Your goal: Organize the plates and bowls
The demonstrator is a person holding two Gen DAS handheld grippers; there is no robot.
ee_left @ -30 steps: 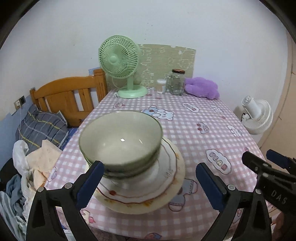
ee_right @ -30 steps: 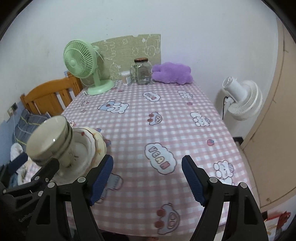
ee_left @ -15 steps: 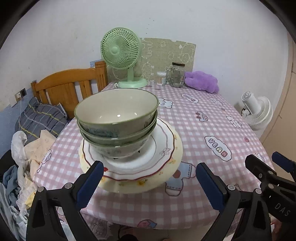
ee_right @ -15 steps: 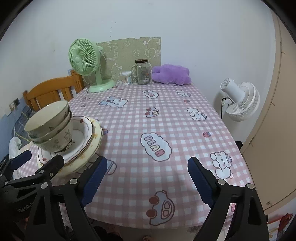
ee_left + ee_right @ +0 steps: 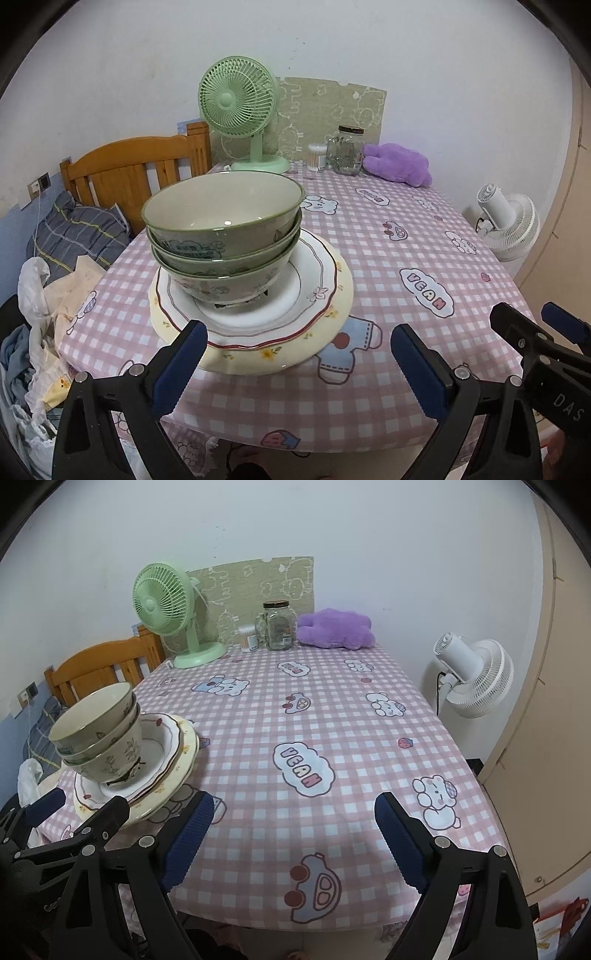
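In the middle left of the left wrist view, three bowls [image 5: 221, 236] sit nested on two stacked plates [image 5: 325, 295], near the edge of the table [image 5: 406, 258]. Our left gripper [image 5: 295, 363] and right gripper [image 5: 293, 840] both stand wide apart and hold nothing. We judge the pile heavy, glazed, slippery and breakable; better we grip the lowest plate rim.

Three green-rimmed bowls [image 5: 221, 236] nest upright in one stack, leaf patterns on their outer walls. They sit on a white plate [image 5: 314, 284] with a wavy red rim, itself stacked on a larger cream plate [image 5: 332, 325] with yellow flowers, near the table's left front corner
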